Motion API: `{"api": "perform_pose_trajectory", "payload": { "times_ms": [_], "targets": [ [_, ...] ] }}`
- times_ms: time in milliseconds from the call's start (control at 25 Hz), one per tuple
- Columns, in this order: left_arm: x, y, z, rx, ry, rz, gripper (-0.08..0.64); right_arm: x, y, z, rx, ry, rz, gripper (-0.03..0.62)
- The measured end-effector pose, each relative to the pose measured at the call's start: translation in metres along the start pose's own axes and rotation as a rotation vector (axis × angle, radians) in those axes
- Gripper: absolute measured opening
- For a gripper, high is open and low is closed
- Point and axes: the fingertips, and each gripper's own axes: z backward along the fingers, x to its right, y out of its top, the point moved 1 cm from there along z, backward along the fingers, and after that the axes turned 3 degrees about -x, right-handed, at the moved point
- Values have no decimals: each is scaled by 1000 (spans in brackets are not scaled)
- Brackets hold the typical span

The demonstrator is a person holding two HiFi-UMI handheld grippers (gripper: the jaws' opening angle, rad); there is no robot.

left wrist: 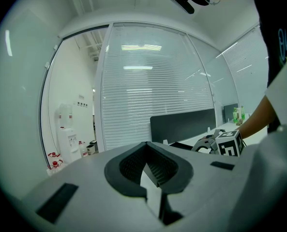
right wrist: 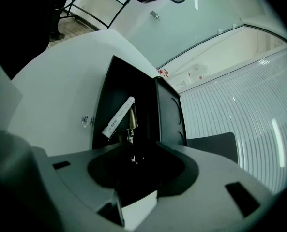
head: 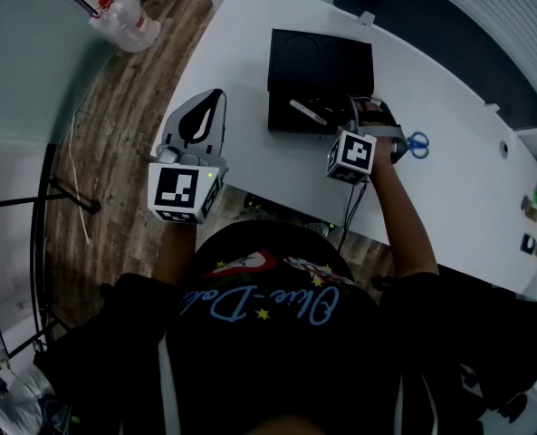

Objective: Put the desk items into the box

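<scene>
Scissors lie on the bench just right of your right gripper, its fingers wide and empty over the box. Your left gripper, fingers closed on nothing, hangs well away.

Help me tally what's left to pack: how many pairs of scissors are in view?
1. Blue-handled scissors lie on the white desk, just right of the right gripper, outside the black box. Others could be hidden under that gripper.
</scene>
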Motion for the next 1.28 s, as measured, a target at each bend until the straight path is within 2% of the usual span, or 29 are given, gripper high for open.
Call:
{"api": "perform_pose_trajectory", "payload": {
  "times_ms": [280, 480, 720, 1120, 1280],
  "targets": [
    [-1, 0, 0, 0, -3, -1, 6, -5, -1, -1, -5, 99, -1, 187],
    [-2, 1, 1, -4, -2, -11, 6, -6, -3, 5, -10, 147, -2, 199],
    [-3, 1, -1, 6, 2, 13, 6, -7, -2, 10, -6, 177, 13, 202],
    [6, 7, -5, 22, -32, 15, 6, -6, 3, 24, 37, 137, -25, 198],
    [11, 7, -8, 15, -50, 0, 6, -3, 2, 32, 58, 87, -35, 141]
  ]
}}
